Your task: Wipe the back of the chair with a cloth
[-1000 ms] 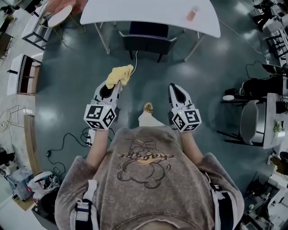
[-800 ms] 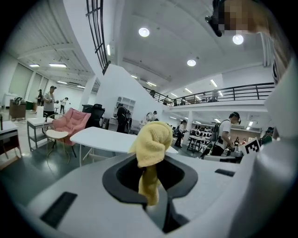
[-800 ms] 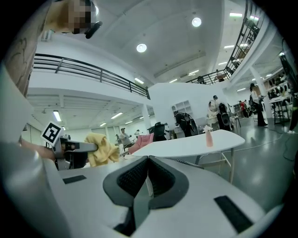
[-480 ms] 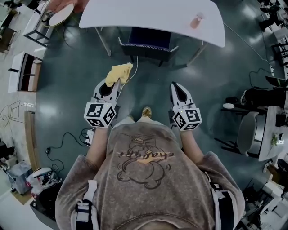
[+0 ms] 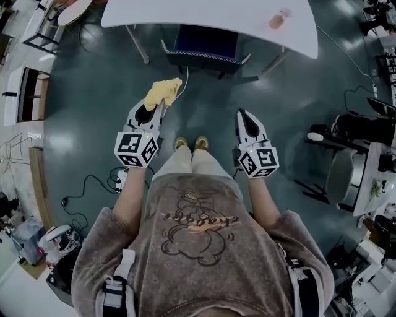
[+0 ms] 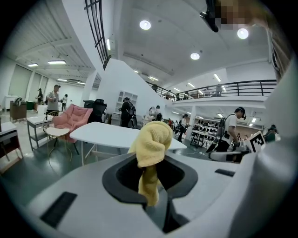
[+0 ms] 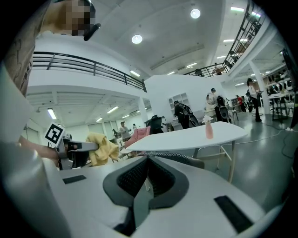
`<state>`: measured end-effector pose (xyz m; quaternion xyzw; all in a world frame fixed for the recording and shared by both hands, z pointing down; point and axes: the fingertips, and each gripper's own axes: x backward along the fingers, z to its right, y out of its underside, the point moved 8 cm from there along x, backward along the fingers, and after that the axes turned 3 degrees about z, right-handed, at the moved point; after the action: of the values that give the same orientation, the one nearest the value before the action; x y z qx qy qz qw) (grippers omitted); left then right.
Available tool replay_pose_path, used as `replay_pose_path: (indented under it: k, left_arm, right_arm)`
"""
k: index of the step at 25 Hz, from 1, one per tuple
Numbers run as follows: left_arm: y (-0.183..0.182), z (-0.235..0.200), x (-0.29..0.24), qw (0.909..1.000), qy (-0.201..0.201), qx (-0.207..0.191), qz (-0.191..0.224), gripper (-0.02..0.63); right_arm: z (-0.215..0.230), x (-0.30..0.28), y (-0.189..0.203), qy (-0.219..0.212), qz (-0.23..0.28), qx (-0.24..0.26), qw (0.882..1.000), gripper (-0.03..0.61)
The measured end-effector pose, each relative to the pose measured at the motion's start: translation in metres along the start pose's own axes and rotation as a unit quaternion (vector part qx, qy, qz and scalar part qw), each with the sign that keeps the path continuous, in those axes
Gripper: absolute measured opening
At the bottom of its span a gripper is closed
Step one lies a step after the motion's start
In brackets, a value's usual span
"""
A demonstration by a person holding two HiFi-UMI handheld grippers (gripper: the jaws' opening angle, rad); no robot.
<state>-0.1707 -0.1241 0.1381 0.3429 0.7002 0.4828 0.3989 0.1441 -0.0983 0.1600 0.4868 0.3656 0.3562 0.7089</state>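
A dark chair (image 5: pixel 204 46) with a patterned top edge stands tucked under the white table (image 5: pixel 185 15), its back towards me. My left gripper (image 5: pixel 158 106) is shut on a crumpled yellow cloth (image 5: pixel 163 93), held in the air over the floor short of the chair. In the left gripper view the cloth (image 6: pixel 151 144) bulges out above the shut jaws. My right gripper (image 5: pixel 242 114) is shut with nothing in it, level with the left one. The right gripper view shows the chair back (image 7: pixel 186 159) just past the jaws, and the cloth (image 7: pixel 103 148) at the left.
A pink spray bottle (image 5: pixel 279 17) stands on the table's right end. A white cable (image 5: pixel 184 77) runs from the chair across the dark floor. Black cables (image 5: pixel 93 186) lie at my left. Desks and a grey chair (image 5: pixel 339 176) stand at the right. People walk in the background.
The person has stepped towards the chair and both feet now stand together. Both grippers keep their places in front of the body, the cloth still held in the left one.
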Motion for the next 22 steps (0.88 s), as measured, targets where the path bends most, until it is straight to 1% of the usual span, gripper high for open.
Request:
replay_pose_path:
  k: [3, 6, 9, 12, 15, 17, 20, 22]
  left_arm:
    - [0.011, -0.014, -0.011, 1.0, 0.004, 0.0, -0.005, 0.078]
    - [0.025, -0.034, -0.022, 0.9999, 0.014, -0.003, -0.001, 0.077]
    - [0.04, -0.051, -0.03, 0.9995, 0.028, -0.009, 0.011, 0.077]
    - [0.058, -0.059, -0.04, 0.9994, 0.029, -0.012, 0.018, 0.078]
    - [0.082, -0.061, -0.052, 0.9989, 0.028, -0.03, 0.02, 0.078]
    - [0.102, -0.063, -0.063, 0.9984, 0.026, -0.04, 0.029, 0.078]
    - [0.135, -0.065, -0.078, 0.9983, 0.029, -0.023, 0.045, 0.078]
    - [0.156, -0.064, -0.086, 0.9977, 0.035, -0.021, 0.054, 0.078]
  right_arm:
    - [-0.002, -0.009, 0.013, 0.0, -0.009, 0.0, 1.0, 0.026]
    - [-0.007, -0.026, 0.033, -0.001, -0.012, 0.006, 1.0, 0.026]
    - [-0.009, -0.042, 0.054, -0.001, -0.006, 0.017, 1.0, 0.026]
    - [0.0, -0.054, 0.076, -0.001, 0.003, 0.02, 1.0, 0.026]
    - [0.014, -0.061, 0.103, -0.002, 0.009, 0.02, 1.0, 0.026]
    - [0.026, -0.067, 0.124, -0.003, 0.015, 0.021, 1.0, 0.026]
    - [0.042, -0.073, 0.157, 0.004, 0.027, 0.018, 0.999, 0.026]
    - [0.052, -0.077, 0.181, 0.002, 0.035, 0.016, 0.999, 0.026]
